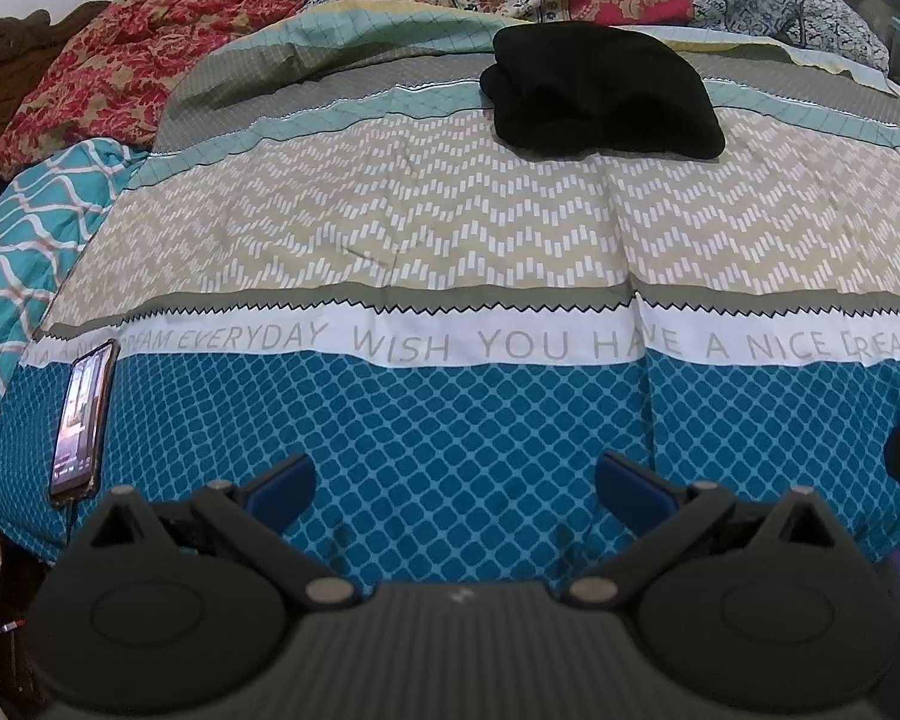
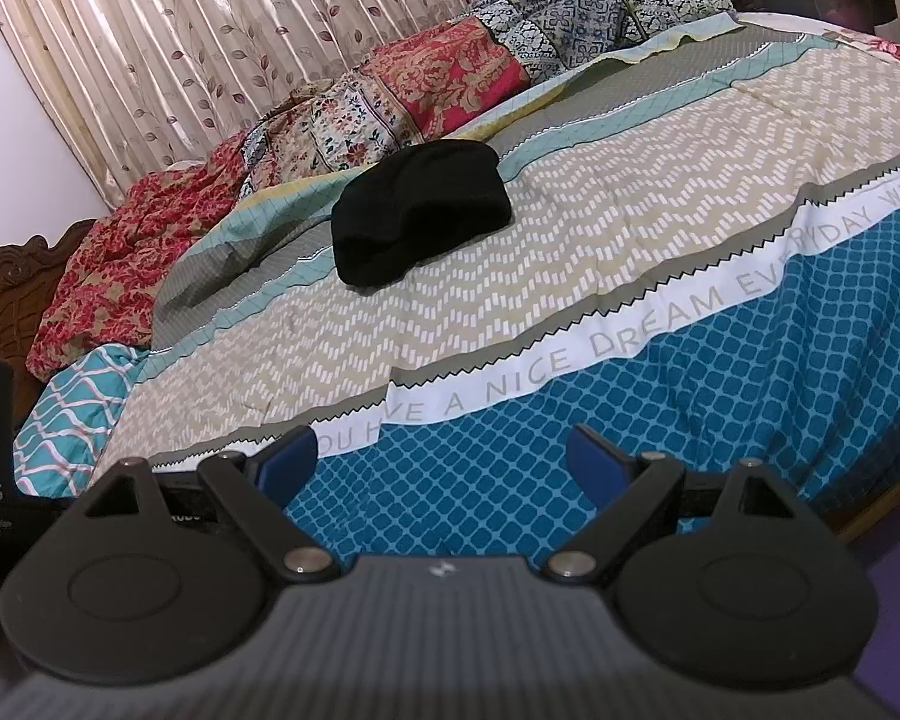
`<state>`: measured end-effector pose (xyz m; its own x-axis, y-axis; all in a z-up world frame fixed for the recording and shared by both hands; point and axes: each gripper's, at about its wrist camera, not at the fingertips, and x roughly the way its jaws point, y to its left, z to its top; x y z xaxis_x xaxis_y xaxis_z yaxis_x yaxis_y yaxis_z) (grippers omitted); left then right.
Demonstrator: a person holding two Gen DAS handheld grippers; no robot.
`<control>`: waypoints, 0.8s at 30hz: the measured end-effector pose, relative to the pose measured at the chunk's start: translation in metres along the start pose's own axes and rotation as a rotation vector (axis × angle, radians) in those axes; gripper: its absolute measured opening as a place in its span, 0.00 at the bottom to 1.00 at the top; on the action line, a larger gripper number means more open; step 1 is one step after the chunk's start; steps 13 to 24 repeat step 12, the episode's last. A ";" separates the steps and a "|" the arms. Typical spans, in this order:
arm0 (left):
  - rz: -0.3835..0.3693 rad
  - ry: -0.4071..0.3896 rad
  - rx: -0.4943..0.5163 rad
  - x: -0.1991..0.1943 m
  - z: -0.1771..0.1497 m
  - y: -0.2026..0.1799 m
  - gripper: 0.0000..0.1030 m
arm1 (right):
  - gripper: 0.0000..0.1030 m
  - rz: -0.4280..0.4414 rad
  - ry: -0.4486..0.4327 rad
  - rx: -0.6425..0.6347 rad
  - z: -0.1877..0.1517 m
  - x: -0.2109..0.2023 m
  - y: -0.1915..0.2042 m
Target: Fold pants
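left wrist view: left gripper point(image 1: 453, 483) spread wide, holding nothing, low over blue diamond band of bedspread point(image 1: 450, 228).
pants: black pants point(image 1: 600, 90) lie as compact bundle on far grey/teal stripes, well apart from gripper.
stage: bundle fits either a finished fold or a heap awaiting spreading; cannot tell.
room: wide bare bedspread between; phone point(image 1: 84, 420) at left edge, steer clear.
right wrist view: right gripper point(image 2: 444, 465) also spread, empty.
edges: pants point(image 2: 420, 210) near quilt pile point(image 2: 390, 102); bed edge drops right.

Black pants point(image 1: 600, 90) on a banded bedspread point(image 1: 450, 228)
Its bands: teal lattice, beige zigzag (white dashes), grey; red floral quilt point(image 1: 120, 60) beyond.
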<state>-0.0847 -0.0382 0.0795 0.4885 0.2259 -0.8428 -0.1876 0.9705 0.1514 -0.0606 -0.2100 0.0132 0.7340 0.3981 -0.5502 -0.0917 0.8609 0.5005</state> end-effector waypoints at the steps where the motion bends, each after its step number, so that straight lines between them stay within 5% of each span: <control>1: 0.001 -0.004 0.001 0.000 0.000 0.000 1.00 | 0.89 0.000 0.000 0.000 0.000 0.000 0.000; 12: -0.085 -0.066 0.005 -0.008 -0.001 0.000 1.00 | 0.89 -0.005 -0.001 0.000 -0.001 0.002 -0.004; 24: -0.085 -0.066 0.005 -0.008 -0.001 0.000 1.00 | 0.89 -0.005 -0.001 0.000 -0.001 0.002 -0.004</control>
